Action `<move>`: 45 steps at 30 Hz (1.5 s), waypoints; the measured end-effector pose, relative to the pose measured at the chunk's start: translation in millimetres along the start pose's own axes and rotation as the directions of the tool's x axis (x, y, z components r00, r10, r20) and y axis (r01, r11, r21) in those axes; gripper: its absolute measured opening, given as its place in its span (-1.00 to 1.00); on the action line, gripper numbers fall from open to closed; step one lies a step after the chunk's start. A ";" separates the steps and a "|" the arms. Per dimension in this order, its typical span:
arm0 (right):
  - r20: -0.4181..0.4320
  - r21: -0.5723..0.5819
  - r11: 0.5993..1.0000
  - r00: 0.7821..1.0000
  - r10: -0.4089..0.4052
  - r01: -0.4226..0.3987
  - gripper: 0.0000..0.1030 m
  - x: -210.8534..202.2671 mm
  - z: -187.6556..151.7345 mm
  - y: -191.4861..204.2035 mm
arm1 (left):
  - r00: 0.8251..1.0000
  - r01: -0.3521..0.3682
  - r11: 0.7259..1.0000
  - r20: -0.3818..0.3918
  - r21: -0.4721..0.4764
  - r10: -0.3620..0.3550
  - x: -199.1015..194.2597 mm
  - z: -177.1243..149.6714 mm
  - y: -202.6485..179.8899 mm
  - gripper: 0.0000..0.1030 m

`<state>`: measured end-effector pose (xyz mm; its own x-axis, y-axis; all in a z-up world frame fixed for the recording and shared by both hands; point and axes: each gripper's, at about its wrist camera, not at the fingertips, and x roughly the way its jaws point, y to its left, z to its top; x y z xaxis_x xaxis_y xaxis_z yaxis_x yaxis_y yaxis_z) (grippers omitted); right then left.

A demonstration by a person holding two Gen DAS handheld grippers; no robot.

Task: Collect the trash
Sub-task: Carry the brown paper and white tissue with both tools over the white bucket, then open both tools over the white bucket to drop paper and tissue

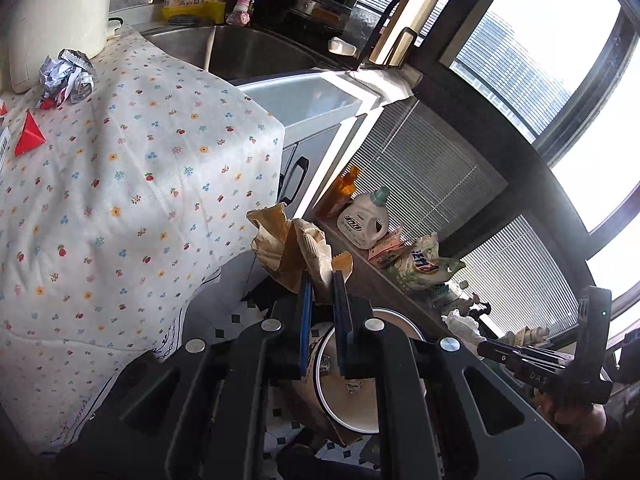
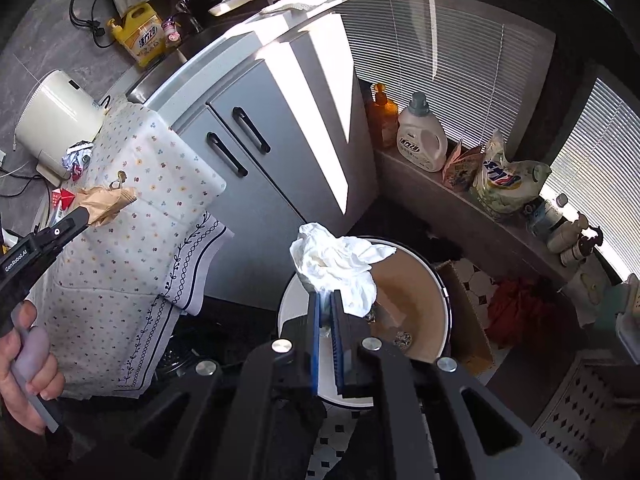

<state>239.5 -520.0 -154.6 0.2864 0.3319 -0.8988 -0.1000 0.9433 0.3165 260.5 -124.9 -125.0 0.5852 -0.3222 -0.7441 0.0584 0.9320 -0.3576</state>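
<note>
In the left wrist view my left gripper (image 1: 322, 280) is shut on a crumpled brown paper bag (image 1: 288, 244), held above a round white bin (image 1: 356, 416) with a dark rim. The right wrist view shows my right gripper (image 2: 326, 298) shut on a crumpled white tissue (image 2: 336, 264), right over the same bin (image 2: 424, 344), which holds a few scraps. Each gripper shows in the other's view: the left gripper (image 2: 86, 212) with the brown bag (image 2: 106, 202), the right gripper (image 1: 480, 346) with the tissue (image 1: 462, 322). A crumpled paper wad (image 1: 66, 76) and red scraps (image 1: 28, 136) lie on the floral tablecloth (image 1: 120, 200).
A grey cabinet (image 2: 256, 168) with black handles stands behind the bin, with a sink (image 1: 248, 48) on top. Detergent bottles (image 2: 422, 140) and bags line the window ledge. A cardboard box (image 2: 468, 312) and red cloth (image 2: 516, 308) sit to the bin's right. A white appliance (image 2: 60, 116) stands on the table.
</note>
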 end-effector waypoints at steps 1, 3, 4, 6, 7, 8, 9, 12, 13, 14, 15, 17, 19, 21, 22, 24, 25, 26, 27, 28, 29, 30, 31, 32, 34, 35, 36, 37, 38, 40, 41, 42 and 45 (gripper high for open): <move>-0.013 -0.009 1.000 1.000 0.000 0.000 -0.64 1.5 -2.2 -2.3 | 1.000 0.001 1.000 -0.004 -0.010 -0.001 2.1 -4.3 -1.4 -0.79; 0.001 -0.010 1.000 1.000 -0.008 0.008 0.12 -1.6 -5.8 -8.1 | 1.000 -0.001 1.000 -0.014 -0.028 0.000 6.9 -13.3 -4.6 -0.79; 0.022 -0.012 1.000 1.000 -0.013 0.013 0.27 -5.1 -7.5 -10.7 | 1.000 0.000 0.999 -0.020 -0.034 0.000 9.2 -17.9 -6.5 -0.79; 0.008 -0.030 1.000 1.000 -0.001 0.001 0.25 -5.9 -8.2 -14.5 | 1.000 -0.001 0.999 -0.031 -0.038 -0.001 13.7 -27.6 -11.8 -0.79; 0.004 -0.036 0.999 1.000 -0.001 0.001 0.25 -6.5 -8.5 -17.2 | 0.999 -0.001 0.999 -0.037 -0.039 -0.001 16.3 -31.5 -14.8 -0.79; 0.007 -0.040 0.999 1.000 -0.005 0.005 0.25 -7.8 -8.9 -20.2 | 0.999 0.001 0.999 -0.044 -0.040 -0.003 19.5 -34.9 -17.8 -0.79; 0.010 -0.043 0.999 1.000 -0.008 0.009 0.28 -9.0 -9.1 -23.6 | 0.999 0.003 0.999 -0.050 -0.041 -0.005 22.2 -38.0 -21.0 -0.79; 0.016 -0.036 0.999 1.000 -0.013 0.013 0.31 -13.4 -9.8 -35.4 | 0.998 0.015 0.999 -0.064 -0.037 -0.018 30.5 -45.1 -34.2 -0.79; 0.019 -0.033 0.999 1.000 -0.014 0.015 0.31 -14.6 -9.9 -40.3 | 0.997 0.021 0.999 -0.069 -0.031 -0.023 33.1 -47.3 -39.8 -0.79; 0.024 -0.030 0.999 1.000 -0.018 0.018 0.31 -16.8 -10.7 -44.5 | 0.997 0.027 0.999 -0.074 -0.025 -0.029 35.8 -49.3 -45.3 -0.79; 0.027 -0.028 0.999 0.999 -0.021 0.022 0.31 -18.9 -11.2 -47.9 | 0.996 0.033 0.999 -0.081 -0.018 -0.034 39.4 -51.2 -52.2 -0.79; 0.035 -0.023 0.999 0.999 -0.026 0.027 0.32 -22.5 -12.0 -55.7 | 0.994 0.047 0.999 -0.099 -0.005 -0.047 46.6 -55.1 -64.1 -0.79; 0.044 -0.016 0.999 0.999 -0.032 0.032 0.32 -26.1 -12.7 -62.7 | 0.991 0.063 0.998 -0.123 0.012 -0.061 55.5 -59.6 -76.9 -0.79; 0.051 -0.007 0.999 0.998 -0.038 0.039 0.32 -28.9 -12.8 -70.1 | 0.986 0.082 0.996 -0.150 0.033 -0.076 63.9 -64.6 -88.7 -0.79; 0.055 0.000 0.999 0.998 -0.043 0.043 0.32 -30.4 -13.2 -74.2 | 0.983 0.092 0.995 -0.166 0.043 -0.084 68.6 -67.9 -94.6 -0.79; 0.062 0.015 0.999 0.997 -0.052 0.052 0.32 -33.4 -14.6 -82.0 | 0.975 0.110 0.992 -0.203 0.063 -0.095 79.0 -74.2 -106.3 -0.79; 0.065 0.027 0.998 0.996 -0.056 0.055 0.32 -35.3 -16.2 -86.2 | 0.970 0.115 0.991 -0.222 0.072 -0.097 84.5 -77.8 -111.0 -0.78; 0.068 0.040 0.998 0.996 -0.058 0.055 0.32 -37.6 -17.2 -90.9 | 0.965 0.126 0.989 -0.240 0.077 -0.105 89.9 -80.5 -115.6 -0.68; 0.071 0.049 0.997 0.996 -0.061 0.057 0.32 -40.1 -18.3 -94.4 | 0.959 0.142 0.987 -0.256 0.077 -0.118 94.3 -82.6 -119.3 -0.59; 0.075 0.057 0.996 0.995 -0.066 0.062 0.32 -42.5 -19.9 -98.1 | 0.954 0.158 0.985 -0.270 0.077 -0.132 98.2 -84.4 -122.9 -0.27; 0.078 0.064 0.996 0.994 -0.071 0.066 0.32 -45.1 -21.3 -101.9 | 0.952 0.170 0.982 -0.272 0.078 -0.143 100.2 -85.1 -126.1 0.08; 0.081 0.072 0.995 0.994 -0.074 0.069 0.32 -47.6 -22.4 -105.5 | 0.951 0.184 0.980 -0.266 0.081 -0.156 100.7 -85.6 -129.5 0.17; 0.083 0.081 0.994 0.994 -0.078 0.071 0.32 -49.5 -23.0 -108.7 | 0.950 0.196 0.977 -0.262 0.084 -0.168 100.9 -84.6 -132.5 0.24; 0.085 0.090 0.993 0.993 -0.081 0.073 0.32 -50.9 -23.2 -111.6 | 0.949 0.203 0.975 -0.264 0.089 -0.174 101.3 -83.0 -135.3 0.27; 0.091 0.107 0.991 0.992 -0.085 0.075 0.33 -52.8 -23.2 -115.3 | 0.951 0.200 0.975 -0.259 0.097 -0.169 100.0 -78.5 -137.5 0.28; 0.092 0.114 0.991 0.992 -0.085 0.074 0.32 -52.8 -22.6 -115.9 | 0.953 0.197 0.975 -0.253 0.098 -0.168 98.4 -75.7 -137.2 0.29; 0.092 0.119 0.990 0.992 -0.082 0.070 0.32 -52.4 -21.7 -115.5 | 0.955 0.194 0.976 -0.245 0.097 -0.165 95.6 -72.0 -135.5 0.31; 0.092 0.124 0.990 0.993 -0.075 0.064 0.32 -51.8 -20.8 -114.0 | 0.959 0.187 0.978 -0.235 0.097 -0.160 92.1 -68.9 -132.8 0.34; 0.093 0.127 0.990 0.993 -0.068 0.056 0.32 -51.2 -19.4 -111.6 | 0.962 0.178 0.979 -0.225 0.097 -0.153 88.7 -65.3 -129.9 0.36; 0.100 0.122 0.992 0.993 -0.056 0.044 0.35 -50.4 -15.9 -102.6 | 0.969 0.160 0.983 -0.208 0.094 -0.137 80.5 -59.4 -121.2 0.38; 0.107 0.115 0.993 0.993 -0.052 0.040 0.38 -50.6 -13.7 -96.8 | 0.972 0.149 0.985 -0.199 0.091 -0.129 75.8 -56.6 -115.6 0.40; 0.116 0.108 0.994 0.992 -0.048 0.036 0.43 -50.8 -11.4 -90.4 | 0.975 0.138 0.987 -0.190 0.087 -0.119 71.0 -53.8 -109.6 0.41; 0.135 0.079 0.997 0.990 -0.027 0.016 0.54 -50.7 -4.6 -66.5 | 0.983 0.098 0.993 -0.161 0.070 -0.086 56.3 -45.7 -88.3 0.43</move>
<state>227.3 -599.5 -131.6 0.4150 0.3035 -0.8577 -0.0200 0.9455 0.3249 251.3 -232.9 -161.1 0.4404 -0.4236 -0.7916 0.1719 0.9052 -0.3888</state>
